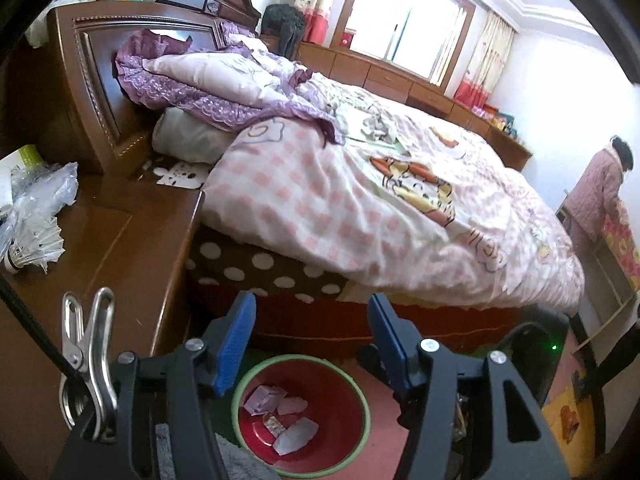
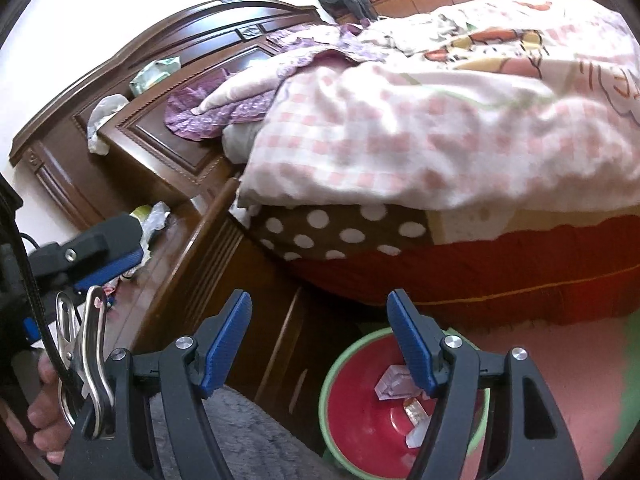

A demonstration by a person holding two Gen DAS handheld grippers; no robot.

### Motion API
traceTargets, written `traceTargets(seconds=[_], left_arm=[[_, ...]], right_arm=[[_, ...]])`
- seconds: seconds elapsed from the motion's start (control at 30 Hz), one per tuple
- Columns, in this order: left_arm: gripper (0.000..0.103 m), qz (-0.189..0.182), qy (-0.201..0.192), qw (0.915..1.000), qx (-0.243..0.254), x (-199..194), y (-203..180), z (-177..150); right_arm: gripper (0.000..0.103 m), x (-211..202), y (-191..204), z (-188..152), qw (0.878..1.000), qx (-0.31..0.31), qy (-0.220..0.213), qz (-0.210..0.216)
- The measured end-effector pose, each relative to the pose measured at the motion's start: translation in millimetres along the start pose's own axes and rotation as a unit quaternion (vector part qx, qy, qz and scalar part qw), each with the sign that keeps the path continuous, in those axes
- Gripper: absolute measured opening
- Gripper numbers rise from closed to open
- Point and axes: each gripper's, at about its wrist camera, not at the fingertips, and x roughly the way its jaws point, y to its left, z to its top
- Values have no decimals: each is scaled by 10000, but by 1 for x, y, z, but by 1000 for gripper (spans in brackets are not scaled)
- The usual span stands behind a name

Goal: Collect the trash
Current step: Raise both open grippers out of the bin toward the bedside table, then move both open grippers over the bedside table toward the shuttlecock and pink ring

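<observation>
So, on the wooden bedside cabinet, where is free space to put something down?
The bedside cabinet top is bare through its middle and near edge, between the plastic wrap pile on the left and the bed. The left edge is crowded, and torn paper scraps lie at the back.

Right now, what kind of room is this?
A lived-in bedroom, most likely: a bed with a pink checked quilt, a carved wooden headboard, and a nightstand beside it.

Glossy wooden nightstand [image 1: 132, 236]; cloth quilt [image 1: 360, 200]
</observation>
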Motion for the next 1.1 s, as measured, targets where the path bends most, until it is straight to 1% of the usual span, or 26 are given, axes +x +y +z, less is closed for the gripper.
traceTargets(seconds=[0.1, 0.5, 0.63, 0.73, 1.0, 1.1], left_arm=[[62, 20, -72, 10000, -21, -10, 7, 2], [62, 83, -261, 9996, -36, -38, 26, 5], [62, 158, -281, 9994, -94, -42, 35, 7], [62, 133, -275, 9994, -185, -45, 44, 10], [62, 197, -339, 9988, -277, -57, 65, 11], [62, 223, -365, 9987, -290, -62, 74, 10]], right_arm=[[72, -2, 8, 1, 10000, -4, -19, 77], [72, -18, 37, 6, 9995, -213, -191, 165], [72, -22, 50, 11, 9988, -400, -215, 192], [72, -23, 63, 15, 9974, -656, -237, 187], [72, -20, 98, 17, 9932, -1084, -249, 354], [72, -17, 108, 16, 9925, -1116, -208, 453]])
